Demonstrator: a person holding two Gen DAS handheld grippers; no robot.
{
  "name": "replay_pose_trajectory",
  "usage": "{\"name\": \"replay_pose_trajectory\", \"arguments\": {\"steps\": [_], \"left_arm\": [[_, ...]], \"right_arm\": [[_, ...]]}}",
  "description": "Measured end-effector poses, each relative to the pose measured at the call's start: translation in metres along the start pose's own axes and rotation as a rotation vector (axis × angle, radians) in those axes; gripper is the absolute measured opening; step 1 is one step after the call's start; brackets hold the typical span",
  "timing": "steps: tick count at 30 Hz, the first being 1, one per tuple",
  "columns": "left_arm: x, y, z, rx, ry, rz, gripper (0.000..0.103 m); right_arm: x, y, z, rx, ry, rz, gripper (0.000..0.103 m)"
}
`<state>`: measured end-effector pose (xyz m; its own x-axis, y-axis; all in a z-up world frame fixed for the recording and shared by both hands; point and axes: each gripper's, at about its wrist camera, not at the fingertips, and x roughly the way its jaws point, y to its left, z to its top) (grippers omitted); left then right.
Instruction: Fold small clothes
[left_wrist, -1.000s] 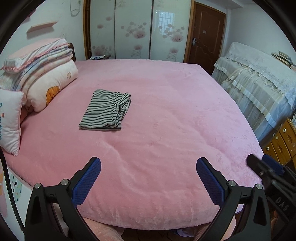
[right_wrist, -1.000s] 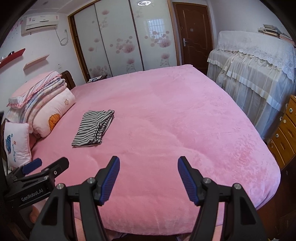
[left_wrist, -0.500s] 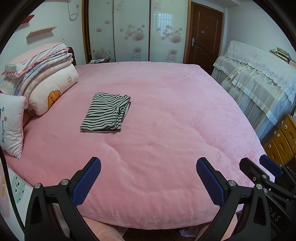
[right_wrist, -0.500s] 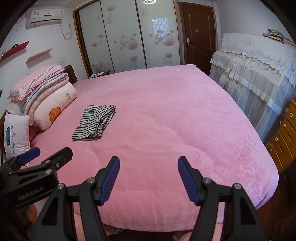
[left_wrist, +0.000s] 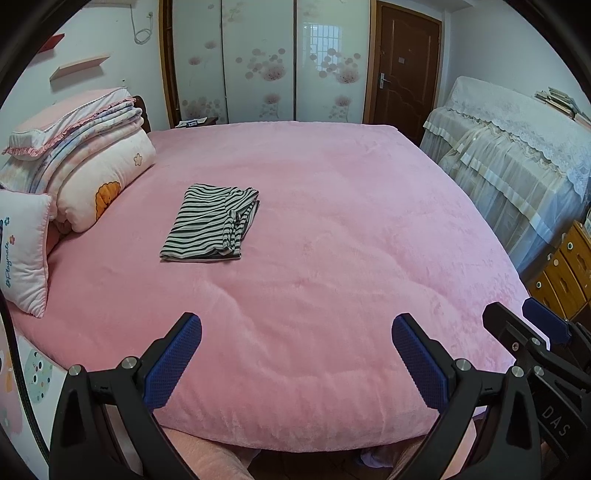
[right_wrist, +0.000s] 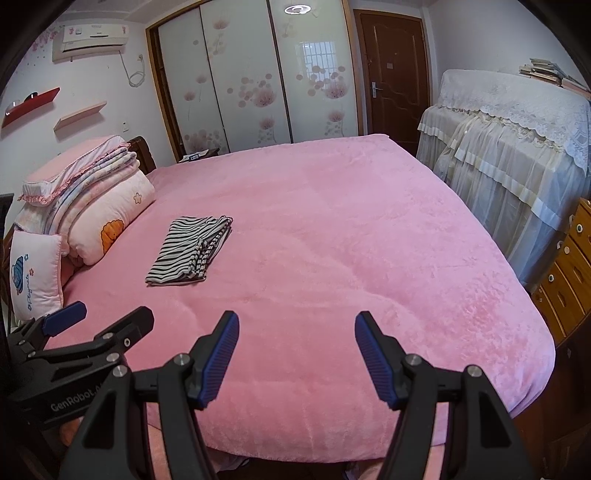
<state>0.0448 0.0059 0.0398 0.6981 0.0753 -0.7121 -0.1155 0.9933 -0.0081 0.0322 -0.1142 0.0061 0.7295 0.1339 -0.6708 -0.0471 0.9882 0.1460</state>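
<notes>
A black-and-white striped garment (left_wrist: 210, 223) (right_wrist: 190, 251) lies folded into a flat rectangle on the pink bed cover (left_wrist: 332, 236) (right_wrist: 332, 236), left of the bed's middle. My left gripper (left_wrist: 295, 332) hovers open over the near edge of the bed, well short of the garment, nothing between its blue pads. My right gripper (right_wrist: 295, 332) is also open and empty above the near edge, to the right of the left one. Each gripper shows at the side of the other's view.
A stack of folded quilts (left_wrist: 85, 166) and a small white pillow (left_wrist: 22, 251) sit at the bed's left side. A lace-covered piece of furniture (left_wrist: 517, 155) and a wooden drawer chest (left_wrist: 565, 273) stand on the right. Wardrobe doors (left_wrist: 258, 62) and a brown door lie beyond.
Both views have tipped slightly upward, so the bed and garment sit a little lower in frame. Jaws and garment are unchanged.
</notes>
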Motion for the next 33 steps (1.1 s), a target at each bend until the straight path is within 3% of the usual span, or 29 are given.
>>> {"name": "replay_pose_trajectory", "arguments": {"steps": [33], "left_arm": [[-0.006, 0.001, -0.014, 0.012, 0.009, -0.011, 0.102]], "right_arm": [[-0.004, 0.003, -0.002, 0.000, -0.007, -0.001, 0.066]]}}
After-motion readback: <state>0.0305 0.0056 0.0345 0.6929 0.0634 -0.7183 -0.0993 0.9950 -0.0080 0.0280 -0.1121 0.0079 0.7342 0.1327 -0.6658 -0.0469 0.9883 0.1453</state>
